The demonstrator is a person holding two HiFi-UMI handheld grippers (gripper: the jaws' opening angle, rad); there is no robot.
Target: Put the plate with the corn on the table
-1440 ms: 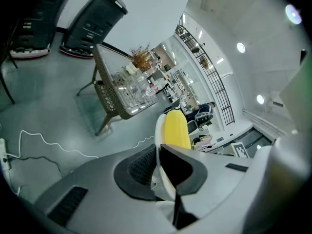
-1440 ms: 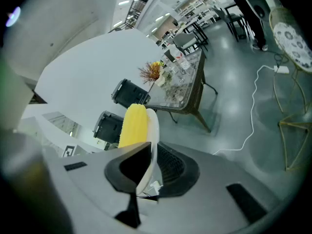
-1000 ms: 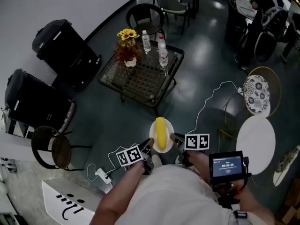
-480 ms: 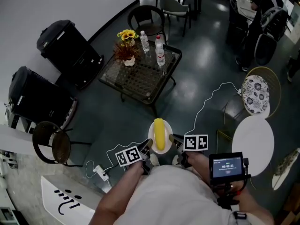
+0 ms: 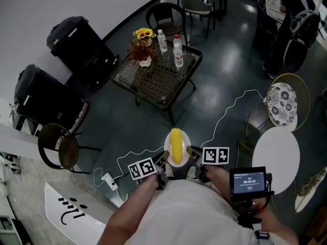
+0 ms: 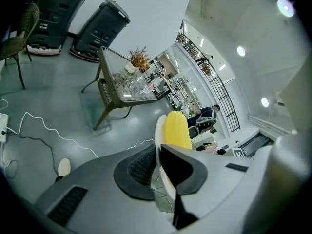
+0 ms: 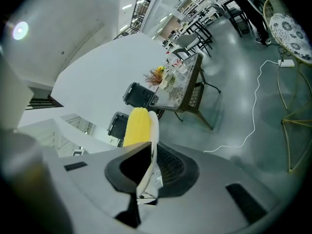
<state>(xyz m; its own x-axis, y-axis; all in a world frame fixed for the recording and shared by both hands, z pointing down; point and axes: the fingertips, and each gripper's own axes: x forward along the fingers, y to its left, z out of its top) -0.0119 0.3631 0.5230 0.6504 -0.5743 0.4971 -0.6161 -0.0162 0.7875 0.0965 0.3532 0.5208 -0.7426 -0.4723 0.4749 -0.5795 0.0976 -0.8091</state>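
A yellow corn cob [image 5: 176,145] lies on a small white plate [image 5: 186,139] held in the air in front of me. My left gripper [image 5: 162,162] is shut on the plate's left rim and my right gripper [image 5: 191,154] is shut on its right rim. In the left gripper view the plate [image 6: 159,130] stands edge-on between the jaws, with the corn [image 6: 176,129] beside it. The right gripper view shows the plate [image 7: 153,130] and corn [image 7: 137,126] the same way. The glass-topped table [image 5: 156,80] stands further ahead on the floor.
On the table are a vase of yellow flowers [image 5: 143,47] and two water bottles [image 5: 178,52]. Two black bins [image 5: 79,45] stand at the left by a wicker chair [image 5: 60,152]. A round white table [image 5: 276,156] is at my right. White cables [image 5: 232,106] trail over the floor.
The view has shifted a little; the table and bins sit slightly further right and lower in the frame. Both grippers hold the plate as before.
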